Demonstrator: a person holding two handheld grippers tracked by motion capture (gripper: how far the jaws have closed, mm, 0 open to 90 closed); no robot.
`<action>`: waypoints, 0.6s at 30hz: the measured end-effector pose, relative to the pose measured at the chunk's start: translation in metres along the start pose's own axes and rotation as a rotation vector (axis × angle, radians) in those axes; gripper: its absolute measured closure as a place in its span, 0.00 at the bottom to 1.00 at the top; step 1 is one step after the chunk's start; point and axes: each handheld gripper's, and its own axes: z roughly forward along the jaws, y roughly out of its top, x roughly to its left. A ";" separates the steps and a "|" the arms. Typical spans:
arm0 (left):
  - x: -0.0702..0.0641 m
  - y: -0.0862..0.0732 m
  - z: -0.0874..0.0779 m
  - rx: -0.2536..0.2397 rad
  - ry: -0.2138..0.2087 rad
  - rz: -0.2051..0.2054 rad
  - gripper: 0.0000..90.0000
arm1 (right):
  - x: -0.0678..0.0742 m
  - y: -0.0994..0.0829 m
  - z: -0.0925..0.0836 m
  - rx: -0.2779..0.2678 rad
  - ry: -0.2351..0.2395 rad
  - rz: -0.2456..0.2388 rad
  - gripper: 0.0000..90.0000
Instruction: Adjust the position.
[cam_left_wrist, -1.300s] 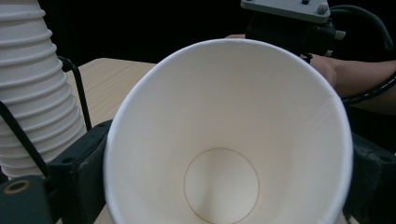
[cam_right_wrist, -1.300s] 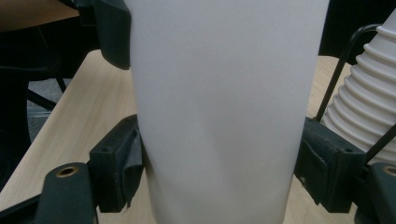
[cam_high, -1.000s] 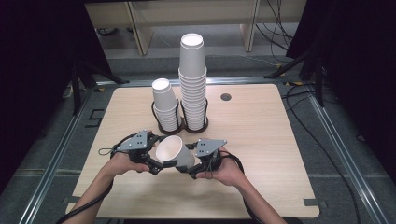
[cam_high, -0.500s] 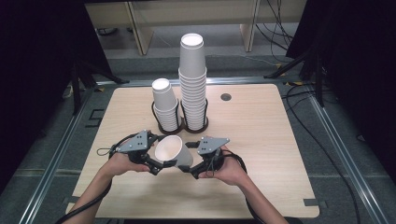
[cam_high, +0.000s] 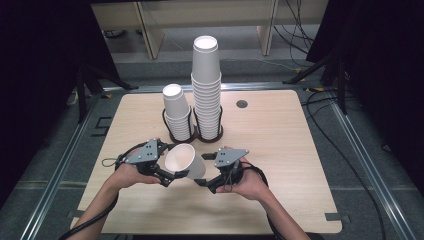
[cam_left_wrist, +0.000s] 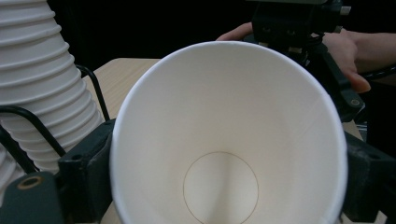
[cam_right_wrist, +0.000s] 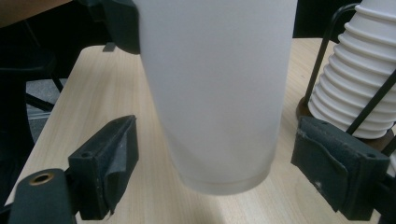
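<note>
A white paper cup (cam_high: 184, 161) lies tilted in the air between my two grippers, with its mouth toward the left one. My left gripper (cam_high: 175, 169) holds it: its jaws have just been closing and now press on both sides of the cup's rim (cam_left_wrist: 224, 51). My right gripper (cam_high: 203, 181) is at the cup's bottom end. In the right gripper view its two pads (cam_right_wrist: 109, 163) stand apart from the cup's wall (cam_right_wrist: 219, 93) with a gap on each side, so it is open.
A tall stack of white cups (cam_high: 206, 85) and a shorter, leaning stack (cam_high: 177, 112) stand in black wire holders at the middle of the wooden table (cam_high: 280, 150). A small dark round hole (cam_high: 242, 104) is at the back right.
My right gripper has slid a little to the right, away from the cup's base. The cup and the left hand have stayed in place.
</note>
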 end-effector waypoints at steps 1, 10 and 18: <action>0.000 0.000 0.000 0.007 0.004 0.007 0.13 | 0.001 0.000 0.000 -0.002 0.004 0.009 0.17; -0.002 0.001 -0.005 0.038 0.067 0.010 0.14 | 0.001 -0.003 -0.012 -0.020 -0.013 0.012 0.17; -0.005 0.002 -0.009 0.056 0.147 0.009 0.14 | -0.003 -0.008 -0.027 -0.047 -0.067 0.070 0.18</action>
